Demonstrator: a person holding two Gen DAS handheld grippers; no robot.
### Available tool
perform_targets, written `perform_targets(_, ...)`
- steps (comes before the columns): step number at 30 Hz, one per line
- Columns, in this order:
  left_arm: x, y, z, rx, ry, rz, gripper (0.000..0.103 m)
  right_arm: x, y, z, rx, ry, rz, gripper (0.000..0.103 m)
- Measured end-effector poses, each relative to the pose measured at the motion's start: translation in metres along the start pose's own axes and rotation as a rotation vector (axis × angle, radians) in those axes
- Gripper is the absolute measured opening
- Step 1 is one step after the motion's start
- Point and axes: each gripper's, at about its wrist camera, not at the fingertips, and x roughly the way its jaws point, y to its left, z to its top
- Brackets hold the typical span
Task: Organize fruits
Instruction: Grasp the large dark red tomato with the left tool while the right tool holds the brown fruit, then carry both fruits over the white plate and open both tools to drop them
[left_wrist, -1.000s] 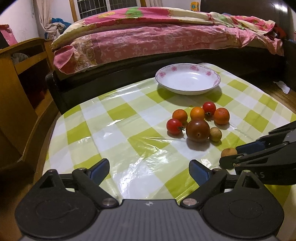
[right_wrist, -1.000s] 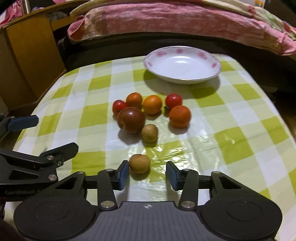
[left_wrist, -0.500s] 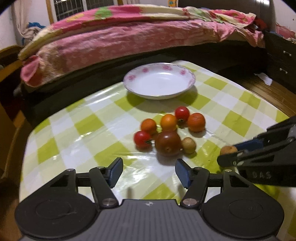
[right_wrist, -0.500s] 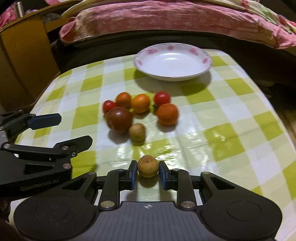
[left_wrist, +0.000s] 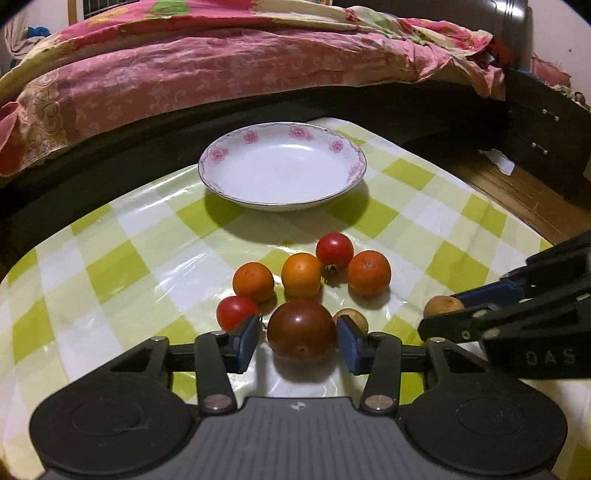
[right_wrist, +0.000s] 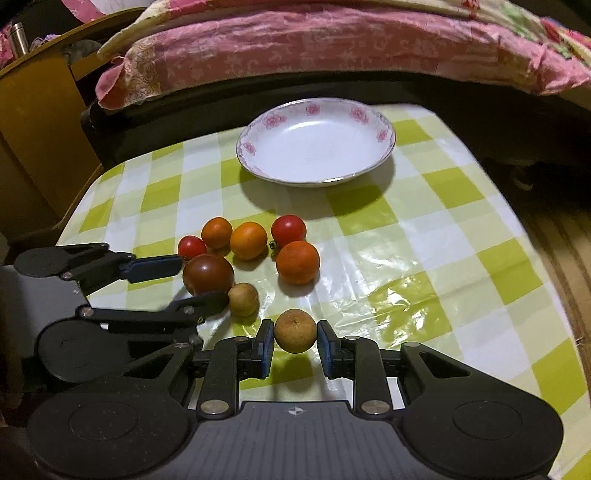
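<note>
Bedroom setting: a table under a glossy green-and-white checked cloth (right_wrist: 424, 258) stands before a bed with a pink quilt (left_wrist: 221, 74).

Fruit sits at the lower centre of both views. The dark tomato (left_wrist: 301, 330) rests on the cloth between the blue pads of the left gripper (left_wrist: 300, 338); its jaws are closing, the right pad at the skin, a thin gap at the left. The right gripper (right_wrist: 295, 341) is clamped on a small brown fruit (right_wrist: 295, 331), which appears just clear of the cloth. A second brown fruit (right_wrist: 243, 299) lies just beside the dark tomato. Behind them: two red tomatoes (left_wrist: 334, 250) and three orange fruits (left_wrist: 301, 275). The flowered plate (left_wrist: 282, 166), upper centre, holds nothing.

Risks, as judged:
- The left gripper's right finger sits against the second brown fruit, its left finger at a red tomato (tight quarters); closing or lifting may set either rolling on the slick cloth.
- A round, smooth tomato gripped below its widest part could squirt out; squeezed too hard, it could split.
- Both grippers work close together; their paths to the plate may cross and collide.
</note>
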Motion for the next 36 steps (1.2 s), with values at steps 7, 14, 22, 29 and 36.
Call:
perform_targets(7, -0.007, 0.004, -0.007, 0.004, 0.030, -0.037, 0.046, 0.002, -0.008, 0.002, 0.031, 0.006, 0.024, 0.022)
perform_targets(14, -0.015, -0.008, -0.014, 0.076, 0.052, 0.000, 0.046, -0.002, -0.012, -0.001, 0.034, 0.002, 0.035, 0.022)
perform_targets(22, 0.004, -0.013, -0.015, 0.088, 0.080, -0.005, 0.049, -0.006, -0.007, 0.005, 0.001, -0.017, 0.029, 0.022)
perform_targets(29, 0.001, -0.002, -0.010, 0.039, 0.088, -0.036, 0.045, 0.004, -0.009, 0.010, 0.021, -0.004, 0.038, 0.022)
perform_targets(36, -0.013, 0.008, 0.016, 0.006, 0.032, -0.047, 0.045, 0.005, -0.010, 0.031, 0.007, -0.052, 0.052, 0.022)
